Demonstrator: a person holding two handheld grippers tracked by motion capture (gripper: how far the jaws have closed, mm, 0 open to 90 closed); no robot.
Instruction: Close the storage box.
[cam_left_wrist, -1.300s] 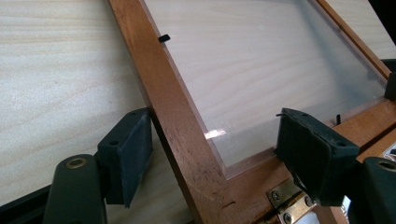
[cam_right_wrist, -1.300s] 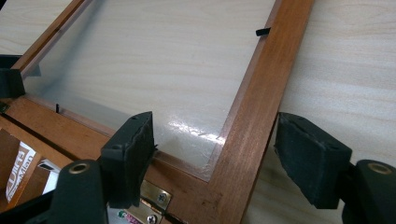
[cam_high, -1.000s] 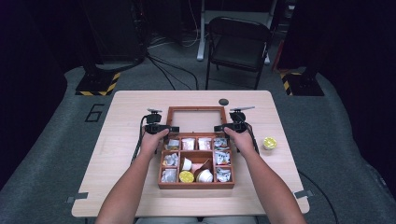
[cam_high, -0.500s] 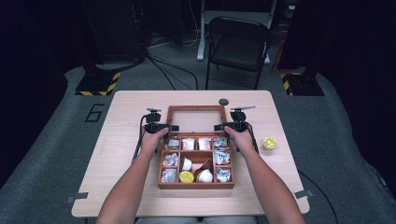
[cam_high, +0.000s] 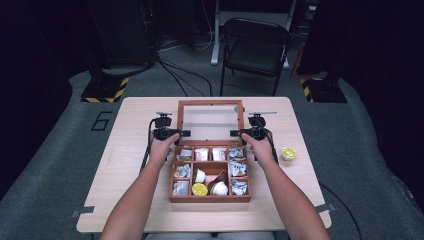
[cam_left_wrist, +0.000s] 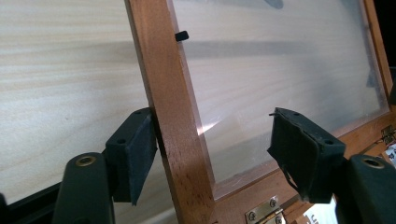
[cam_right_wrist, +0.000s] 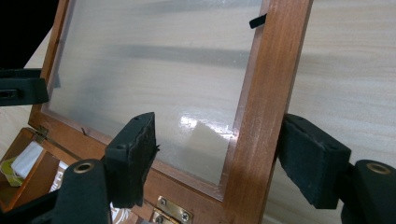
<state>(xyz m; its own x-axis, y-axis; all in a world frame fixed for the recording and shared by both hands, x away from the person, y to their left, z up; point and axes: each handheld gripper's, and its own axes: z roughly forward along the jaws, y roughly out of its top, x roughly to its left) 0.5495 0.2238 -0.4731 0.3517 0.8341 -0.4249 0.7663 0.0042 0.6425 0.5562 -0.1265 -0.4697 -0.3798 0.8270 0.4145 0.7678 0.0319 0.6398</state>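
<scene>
A wooden compartment box (cam_high: 210, 198) sits mid-table with its glass-paned lid (cam_high: 210, 103) raised. Several wrapped packets, small white cups and a yellow-lidded cup (cam_high: 199, 189) lie in the compartments. My left gripper (cam_high: 185, 133) (cam_left_wrist: 215, 149) straddles the lid's left rail (cam_left_wrist: 168, 93). Its jaws have just been closing: one pad (cam_left_wrist: 133, 156) touches the rail's outer edge, the other hangs off the glass. My right gripper (cam_high: 234, 133) (cam_right_wrist: 223, 156) straddles the right rail (cam_right_wrist: 266, 93). Its jaws have been closing a little: one pad (cam_right_wrist: 313, 158) is at the rail, the other stays off the pane.
A small yellow round thing (cam_high: 288, 152) lies on the table (cam_high: 130, 190) right of the box. A small dark object (cam_high: 239, 108) sits behind the lid. Brass hinges (cam_right_wrist: 173, 210) join lid and box. A folding chair (cam_high: 255, 45) stands beyond the table's far edge.
</scene>
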